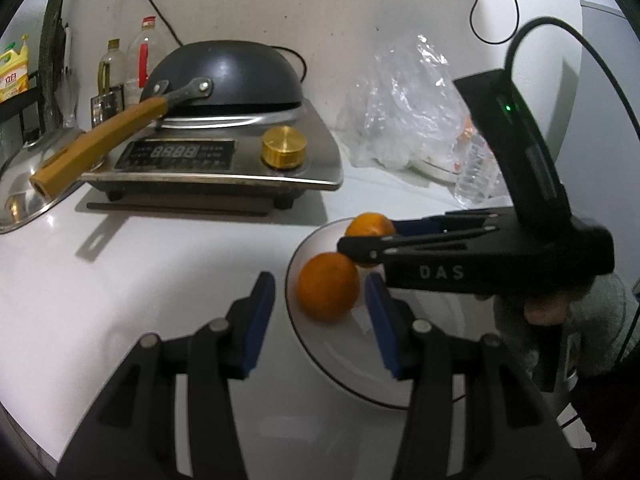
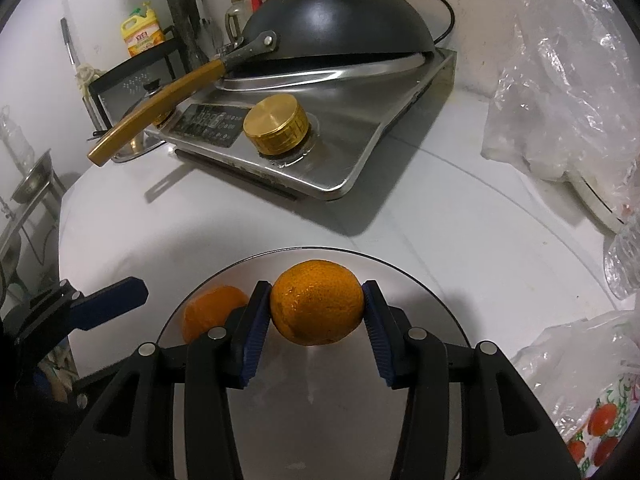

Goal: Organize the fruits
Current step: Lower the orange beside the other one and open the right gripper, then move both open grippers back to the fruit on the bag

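Task partway, by my reading: one orange (image 1: 329,287) lies on the white plate (image 2: 432,300) on the tabletop (image 2: 420,216), left gripper (image 1: 320,304) fingers apart and empty near it; right gripper (image 2: 316,310) fingers clamped on second orange (image 2: 318,302) over the plate, not yet released.

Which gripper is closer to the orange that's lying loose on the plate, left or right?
Left. The left gripper hovers right by the loose orange on the plate, empty. The right gripper sits just beyond, clamped on the other orange.
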{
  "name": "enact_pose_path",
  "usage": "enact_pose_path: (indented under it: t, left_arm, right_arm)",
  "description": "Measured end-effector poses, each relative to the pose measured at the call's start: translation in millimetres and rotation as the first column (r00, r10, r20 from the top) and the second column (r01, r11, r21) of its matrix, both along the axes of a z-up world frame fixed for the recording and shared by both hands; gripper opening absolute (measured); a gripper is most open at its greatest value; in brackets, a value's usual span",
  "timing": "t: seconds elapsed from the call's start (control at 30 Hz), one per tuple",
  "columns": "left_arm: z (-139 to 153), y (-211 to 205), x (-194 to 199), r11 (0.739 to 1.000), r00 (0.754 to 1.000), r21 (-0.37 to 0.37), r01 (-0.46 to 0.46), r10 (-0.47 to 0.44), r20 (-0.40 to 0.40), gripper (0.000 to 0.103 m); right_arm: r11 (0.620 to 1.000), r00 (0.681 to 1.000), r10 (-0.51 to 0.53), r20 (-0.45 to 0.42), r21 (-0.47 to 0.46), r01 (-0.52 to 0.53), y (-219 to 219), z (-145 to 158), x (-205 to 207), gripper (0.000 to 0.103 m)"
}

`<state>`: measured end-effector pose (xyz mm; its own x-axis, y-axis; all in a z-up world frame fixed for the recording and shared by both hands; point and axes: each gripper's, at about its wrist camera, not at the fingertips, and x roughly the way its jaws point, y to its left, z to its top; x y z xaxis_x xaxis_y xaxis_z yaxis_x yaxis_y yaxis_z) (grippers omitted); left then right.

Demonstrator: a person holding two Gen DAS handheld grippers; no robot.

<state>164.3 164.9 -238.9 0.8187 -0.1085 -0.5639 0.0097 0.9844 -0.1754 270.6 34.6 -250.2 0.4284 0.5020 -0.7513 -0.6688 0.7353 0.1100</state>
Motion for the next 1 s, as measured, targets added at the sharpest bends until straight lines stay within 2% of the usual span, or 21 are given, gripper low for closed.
enact_pose_path:
  t: [0.43, 1.0]
  left_arm:
    - [10, -7, -15, 1.000, 1.000, 0.016, -0.007, 0.007, 0.007, 0.049]
    - [28, -34, -37, 1.000, 1.000, 0.019, -0.009, 0.009, 0.022, 0.049]
  right_arm:
    - [0.999, 1.000, -0.014, 0.017, 0.032, 0.013, -9, 13, -10, 0.052]
    - [0.997, 0.994, -0.067, 0.082, 0.047, 0.063, -57, 43, -54, 0.052]
